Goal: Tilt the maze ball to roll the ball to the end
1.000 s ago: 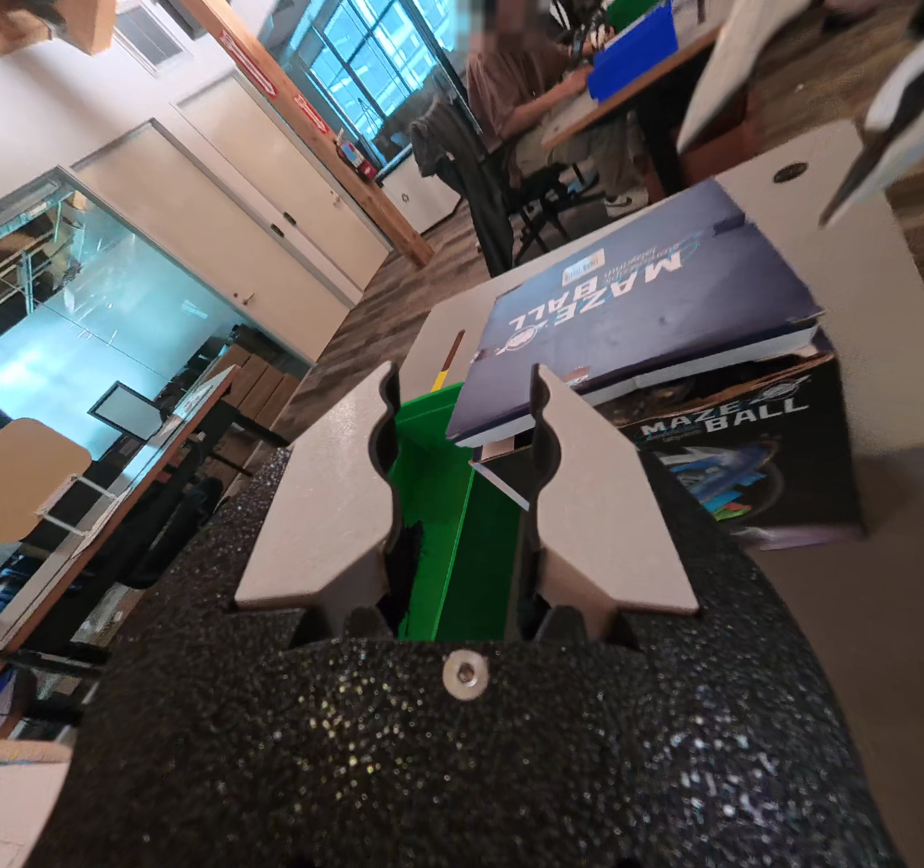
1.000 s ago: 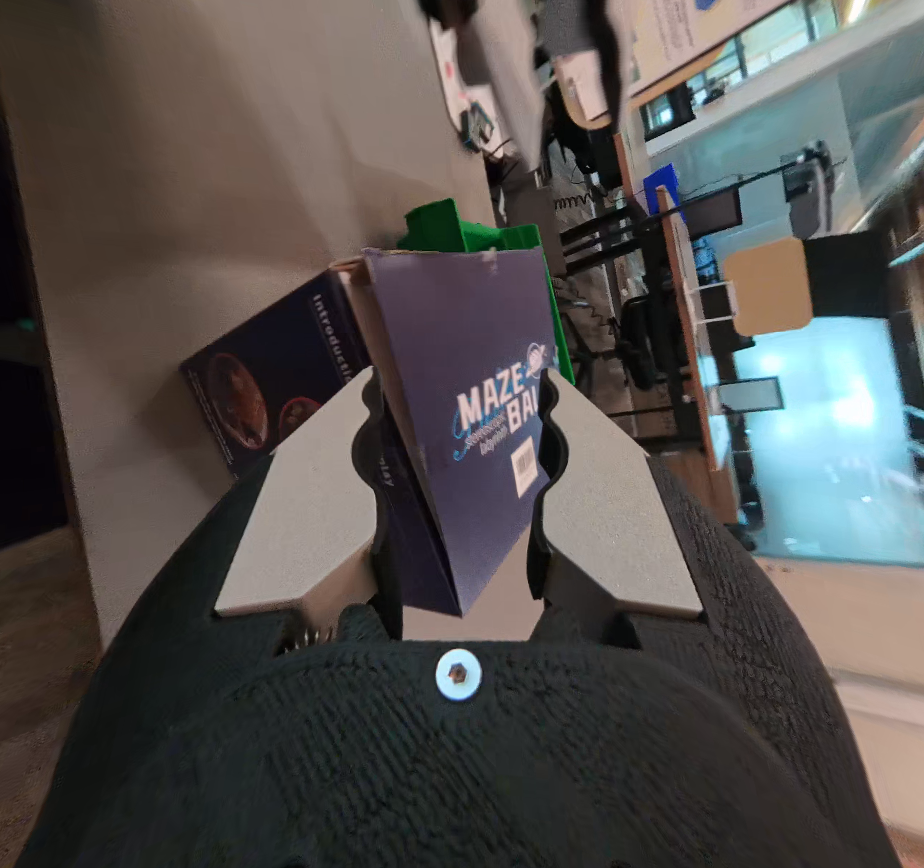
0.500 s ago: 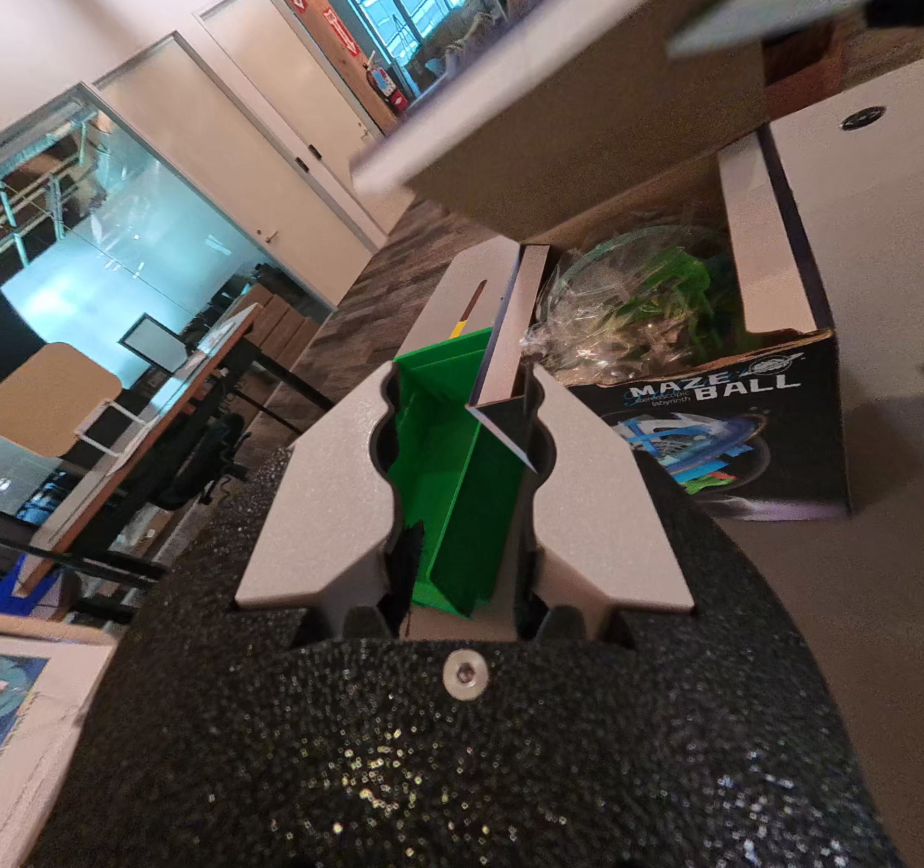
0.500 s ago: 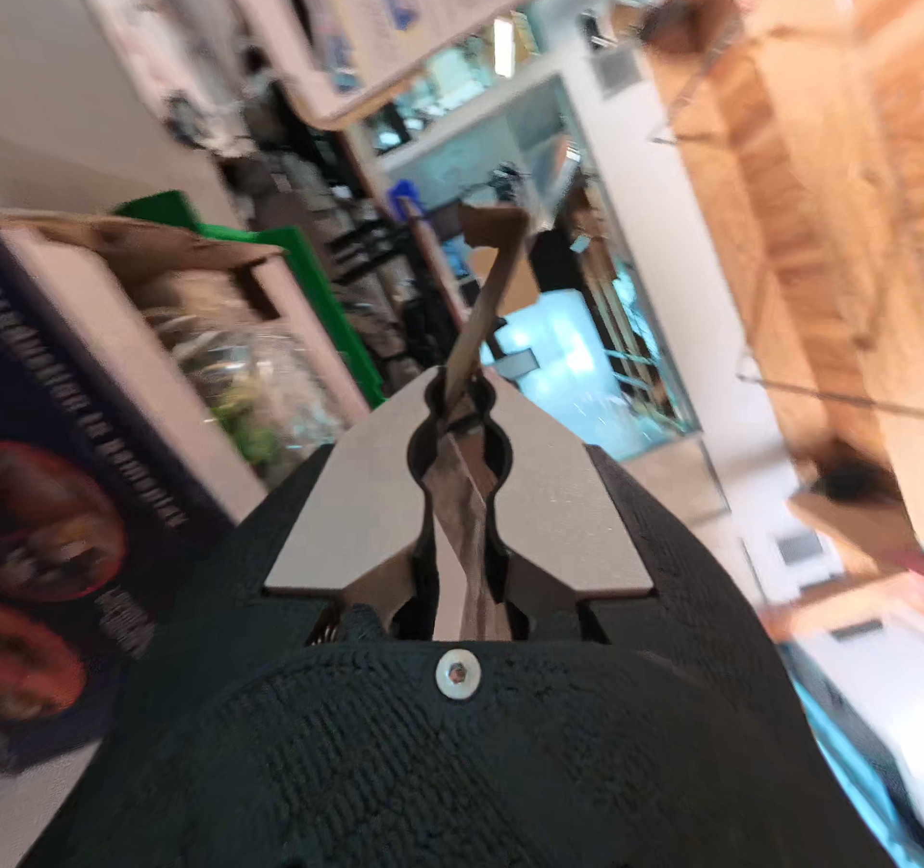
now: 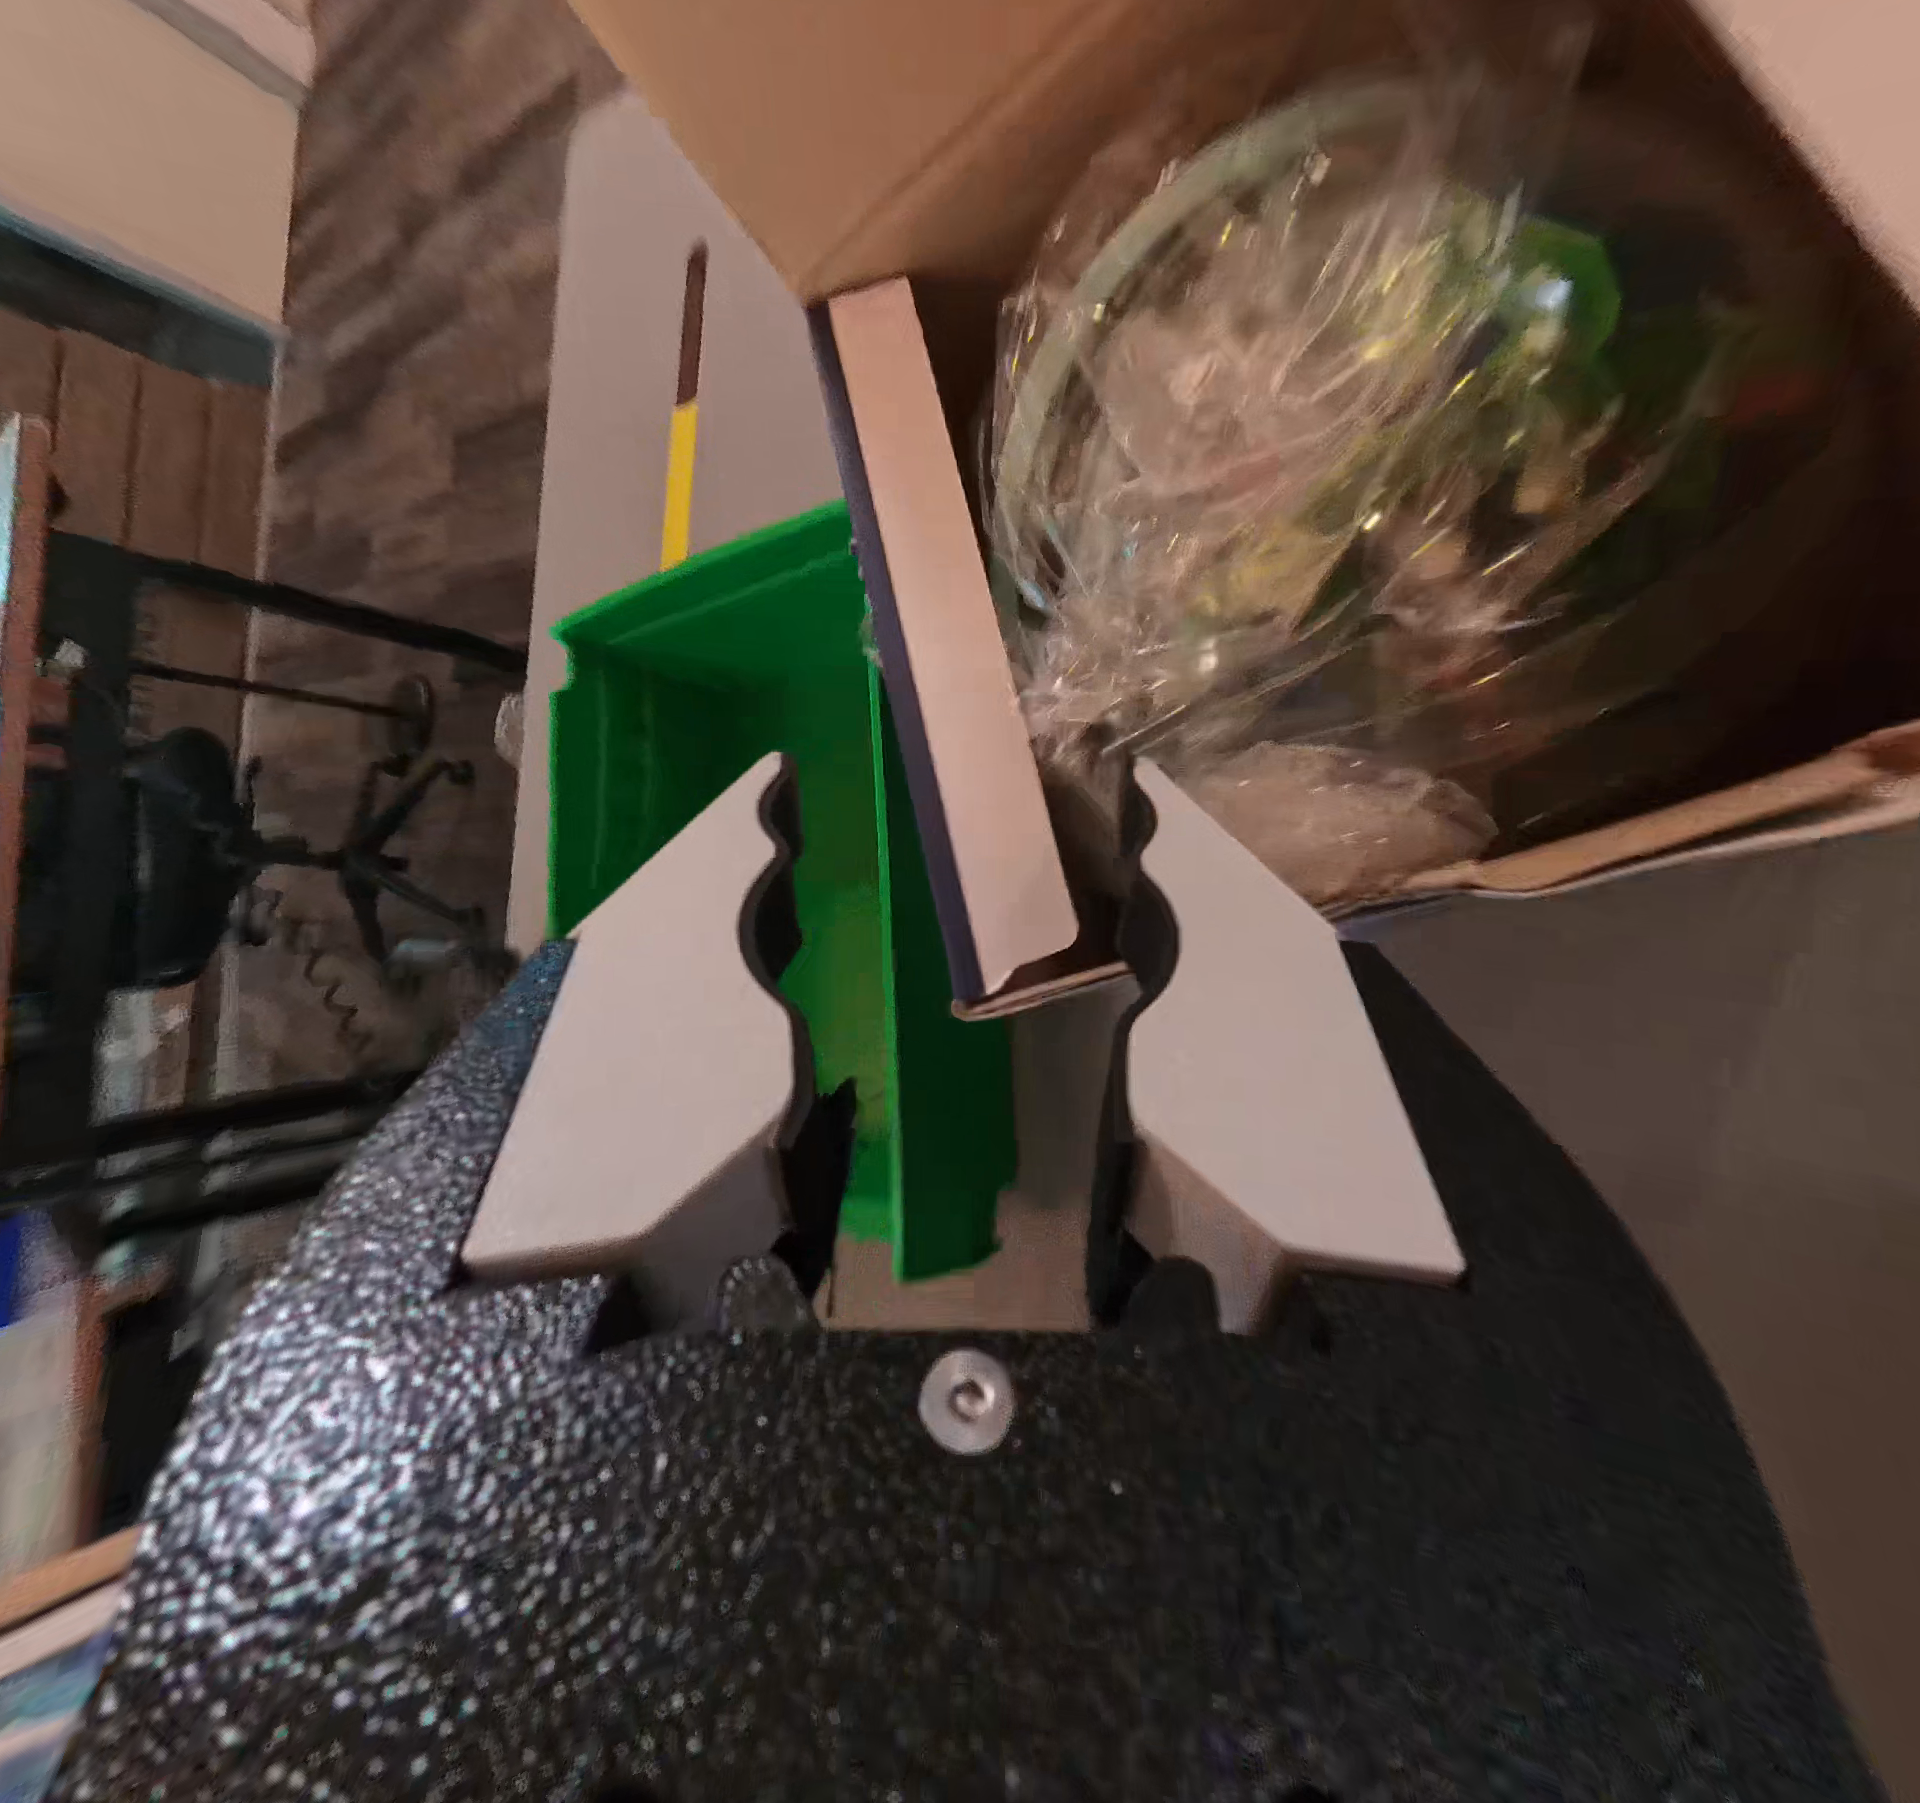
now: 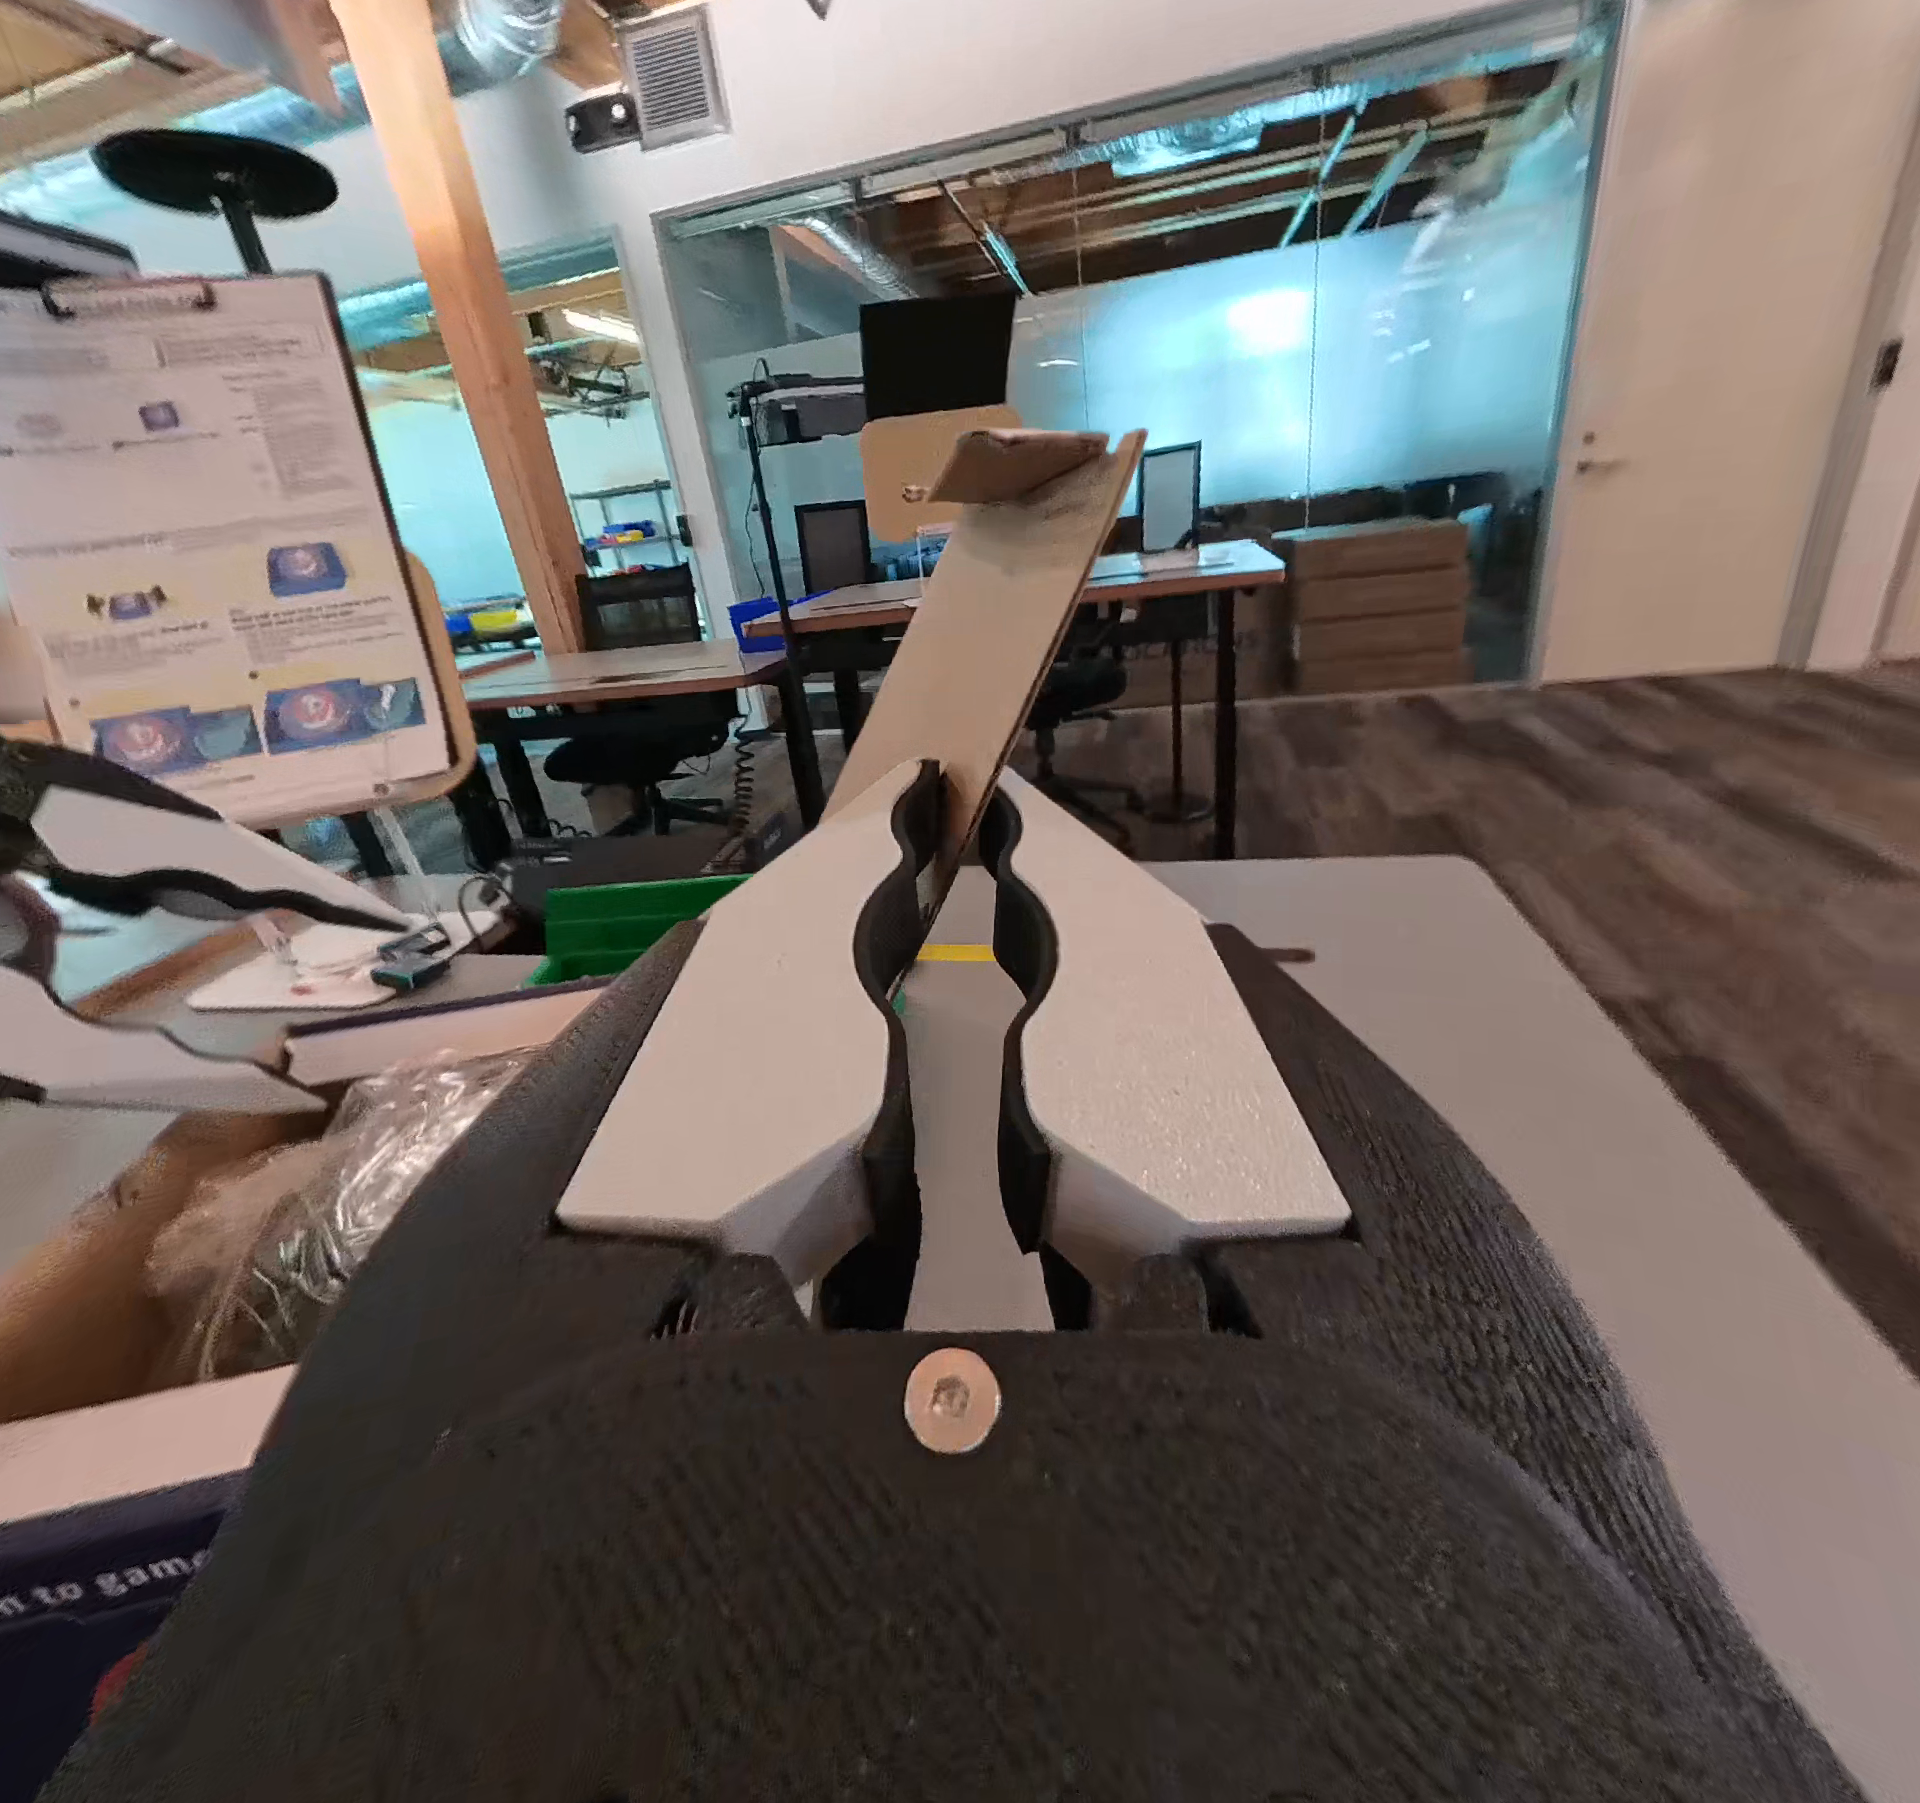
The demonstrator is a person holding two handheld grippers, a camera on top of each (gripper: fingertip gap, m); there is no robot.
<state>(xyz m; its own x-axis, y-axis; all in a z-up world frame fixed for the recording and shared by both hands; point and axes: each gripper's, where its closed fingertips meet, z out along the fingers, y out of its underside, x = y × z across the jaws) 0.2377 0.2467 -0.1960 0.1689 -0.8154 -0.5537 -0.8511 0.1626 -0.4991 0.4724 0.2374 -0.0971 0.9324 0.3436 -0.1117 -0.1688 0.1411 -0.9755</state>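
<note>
Cardboard lid flap sits pinched between the right gripper tips, swung up; the left gripper gapes, a side flap loose between its fingers. Unboxing step: the maze ball, seemingly film-wrapped, lies inside the box; next, lift it out

Open office: glass-walled room at 12 o'clock, timber post at 10, grey plank floor at 3, wooden tables behind.
</note>
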